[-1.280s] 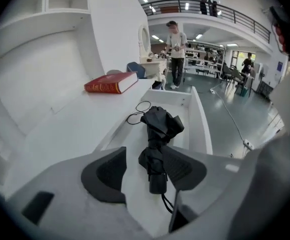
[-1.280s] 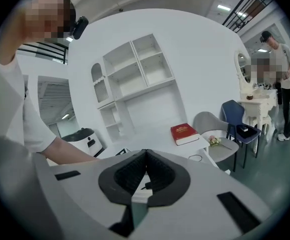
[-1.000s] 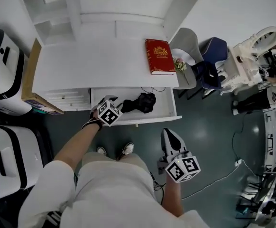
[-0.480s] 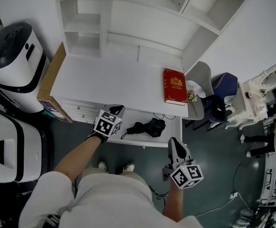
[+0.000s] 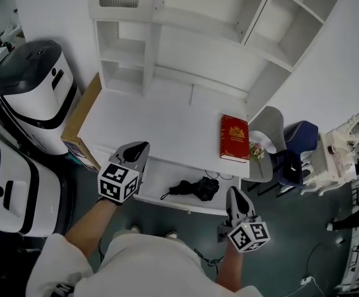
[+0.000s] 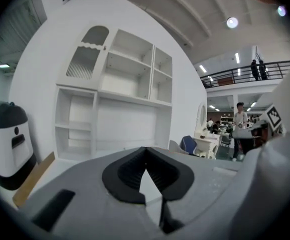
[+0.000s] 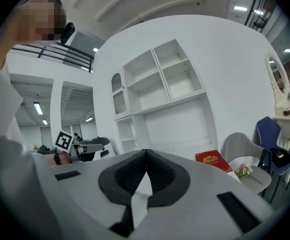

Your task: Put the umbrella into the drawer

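Observation:
A folded black umbrella [image 5: 195,187] lies in the open white drawer [image 5: 161,179] under the desk top. My left gripper [image 5: 137,151] is raised above the drawer's left end, shut and holding nothing; its jaws [image 6: 145,160] meet at the tips in the left gripper view. My right gripper [image 5: 235,198] hovers in front of the drawer's right end, also shut and holding nothing [image 7: 145,161]. Neither gripper touches the umbrella.
A red book [image 5: 234,137] [image 7: 213,160] lies on the white desk [image 5: 161,119] at its right end, below a white shelf unit [image 5: 216,17]. A grey chair [image 5: 267,135] and a blue chair [image 5: 300,142] stand right. White-and-black machines [image 5: 34,91] and a cardboard board [image 5: 80,113] stand left.
My left gripper let go of the umbrella, shut, and rose away from the drawer toward the left. The right gripper moved up toward the drawer front. The head view tilted up toward the shelves.

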`<state>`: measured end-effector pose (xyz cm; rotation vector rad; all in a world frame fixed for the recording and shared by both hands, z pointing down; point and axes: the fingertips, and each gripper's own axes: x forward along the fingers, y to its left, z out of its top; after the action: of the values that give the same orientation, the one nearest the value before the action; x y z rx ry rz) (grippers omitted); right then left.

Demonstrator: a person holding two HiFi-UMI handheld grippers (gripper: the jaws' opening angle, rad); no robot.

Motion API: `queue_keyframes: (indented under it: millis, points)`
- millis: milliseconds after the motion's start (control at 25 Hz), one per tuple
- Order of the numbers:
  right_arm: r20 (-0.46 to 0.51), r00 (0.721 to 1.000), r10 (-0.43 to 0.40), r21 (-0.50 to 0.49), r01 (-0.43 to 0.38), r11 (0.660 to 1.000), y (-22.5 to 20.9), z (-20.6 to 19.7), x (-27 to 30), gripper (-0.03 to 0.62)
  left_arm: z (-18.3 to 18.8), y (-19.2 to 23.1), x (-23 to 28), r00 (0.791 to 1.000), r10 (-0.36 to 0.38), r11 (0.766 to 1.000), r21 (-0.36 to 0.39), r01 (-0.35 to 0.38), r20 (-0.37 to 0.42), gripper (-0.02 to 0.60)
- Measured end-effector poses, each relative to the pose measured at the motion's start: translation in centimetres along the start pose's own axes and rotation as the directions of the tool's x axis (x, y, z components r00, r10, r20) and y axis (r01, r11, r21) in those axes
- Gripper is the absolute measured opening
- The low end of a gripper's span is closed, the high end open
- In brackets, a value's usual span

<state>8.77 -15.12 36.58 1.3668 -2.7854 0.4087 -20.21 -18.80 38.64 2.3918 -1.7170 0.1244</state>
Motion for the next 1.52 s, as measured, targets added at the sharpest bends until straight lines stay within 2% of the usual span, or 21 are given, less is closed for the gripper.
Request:
queue_keyframes:
  millis: [80,200,400,640,800,920,1040,1280,1520]
  points:
    - [0.025,1.0,0.018,0.025,-0.019,1.0,-0.5,1.0,0.2,-0.002,1.9,0.9,-2.0,0.998,0.031,0.999,0.01,-0.032,0.052,0.015]
    - [0.042,0.999,0.029,-0.003,-0.029,1.0,-1.1,2.2,0.3,-0.002,4.2,1.9,-5.2,0.989,0.082,0.996,0.005,-0.084,0.124,0.015]
    - [0.072,0.997,0.028,0.023,-0.03,0.999,-2.4,4.0,-0.2,-0.002,6.7,2.4,-9.3,0.968,0.143,0.989,0.005,-0.147,0.207,0.015]
    - [0.115,0.993,0.037,-0.015,-0.036,0.999,-2.5,6.4,-0.4,-0.002,8.1,2.9,-13.2,0.922,0.237,0.971,-0.04,-0.236,0.305,0.015]
    - [0.116,0.992,0.04,-0.017,-0.038,0.999,-2.3,6.7,-0.6,-0.002,8.5,2.4,-14.7,0.893,0.295,0.953,-0.039,-0.3,0.341,0.015]
    - [0.104,0.994,0.039,-0.01,-0.038,0.999,-2.2,6.0,-0.8,-0.002,7.7,1.5,-14.5,0.898,0.289,0.954,-0.022,-0.299,0.333,0.015]
    - [0.095,0.994,0.05,0.003,-0.051,0.999,-1.8,5.3,-0.2,-0.002,6.6,1.5,-13.5,0.909,0.283,0.958,-0.042,-0.284,0.307,0.015]
    - [0.1,0.992,0.073,0.003,-0.074,0.997,-1.0,5.2,0.1,-0.002,6.8,0.8,-13.1,0.91,0.255,0.967,-0.06,-0.249,0.327,0.015]
    - [0.086,0.994,0.068,0.005,-0.069,0.998,-0.7,4.6,-0.1,-0.002,6.3,0.7,-13.6,0.917,0.254,0.967,-0.052,-0.25,0.306,0.015]
